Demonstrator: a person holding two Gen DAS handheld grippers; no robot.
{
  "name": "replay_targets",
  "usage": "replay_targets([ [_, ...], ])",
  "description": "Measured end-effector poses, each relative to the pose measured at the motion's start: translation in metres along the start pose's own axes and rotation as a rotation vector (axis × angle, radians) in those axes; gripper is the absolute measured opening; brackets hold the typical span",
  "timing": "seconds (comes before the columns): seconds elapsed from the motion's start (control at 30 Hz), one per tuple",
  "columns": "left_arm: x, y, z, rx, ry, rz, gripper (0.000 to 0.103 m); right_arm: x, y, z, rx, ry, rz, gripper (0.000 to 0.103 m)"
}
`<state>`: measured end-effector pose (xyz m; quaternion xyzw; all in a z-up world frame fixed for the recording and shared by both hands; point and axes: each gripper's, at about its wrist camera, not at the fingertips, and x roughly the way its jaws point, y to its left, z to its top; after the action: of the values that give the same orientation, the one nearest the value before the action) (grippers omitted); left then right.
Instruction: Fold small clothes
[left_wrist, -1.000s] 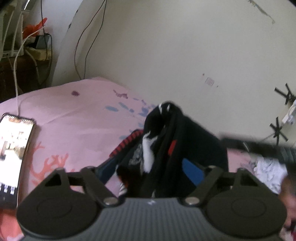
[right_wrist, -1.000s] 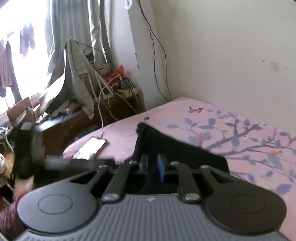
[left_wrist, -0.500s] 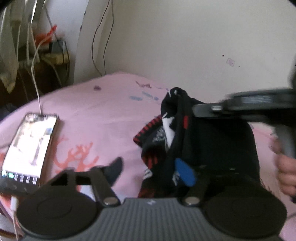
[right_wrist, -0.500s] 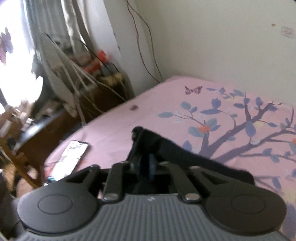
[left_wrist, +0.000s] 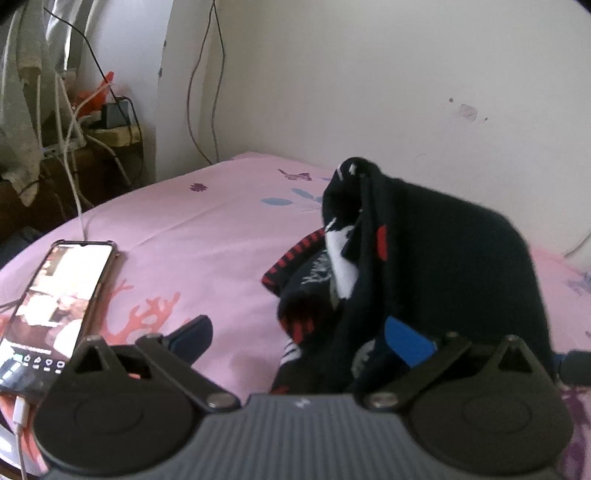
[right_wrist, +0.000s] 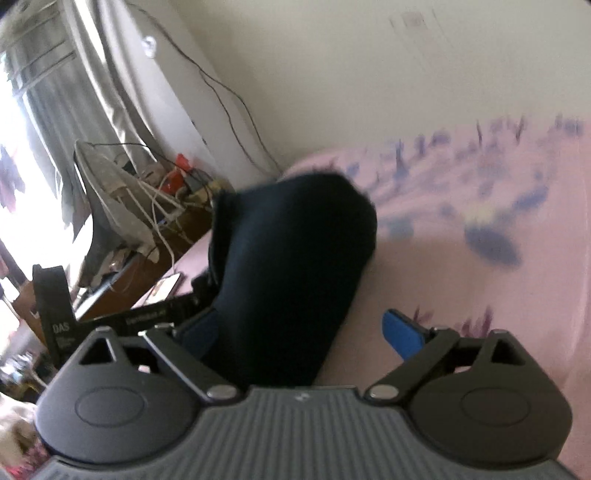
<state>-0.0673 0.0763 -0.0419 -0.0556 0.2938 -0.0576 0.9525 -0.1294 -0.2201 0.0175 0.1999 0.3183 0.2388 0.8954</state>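
In the left wrist view the left tool (left_wrist: 299, 336) spreads wide, its jaws opening, and part of the dark garment (left_wrist: 424, 266) lies between the fingers with no pad pressing it. The right tool (right_wrist: 299, 332) is opening wide too; the garment (right_wrist: 288, 273) sits between its fingers, against the left one and clear of the right. The garment is heaped on the pink bed (left_wrist: 207, 236). A lit phone (left_wrist: 55, 295) lies on the bed to the left. Farther back, cables (left_wrist: 207, 92) hang down the wall.
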Motion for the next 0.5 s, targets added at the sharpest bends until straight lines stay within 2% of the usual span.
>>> replay_targets([
  [0.07,0.0,0.002,-0.002,-0.01,-0.001,-0.002,0.103,0.011,0.0,-0.006,0.008,0.026,0.026,0.09],
  [0.1,0.0,0.003,-0.002,-0.015,0.004,-0.002,0.103,0.013,0.003,-0.009,-0.009,0.002,0.028,0.094],
  [0.23,0.003,0.004,0.0,-0.024,0.012,0.005,0.103,0.017,0.016,-0.014,-0.077,0.003,-0.002,0.097],
  [0.5,0.003,-0.002,-0.001,0.001,0.002,0.042,0.103,0.01,-0.002,-0.015,0.015,-0.021,0.07,0.097],
])
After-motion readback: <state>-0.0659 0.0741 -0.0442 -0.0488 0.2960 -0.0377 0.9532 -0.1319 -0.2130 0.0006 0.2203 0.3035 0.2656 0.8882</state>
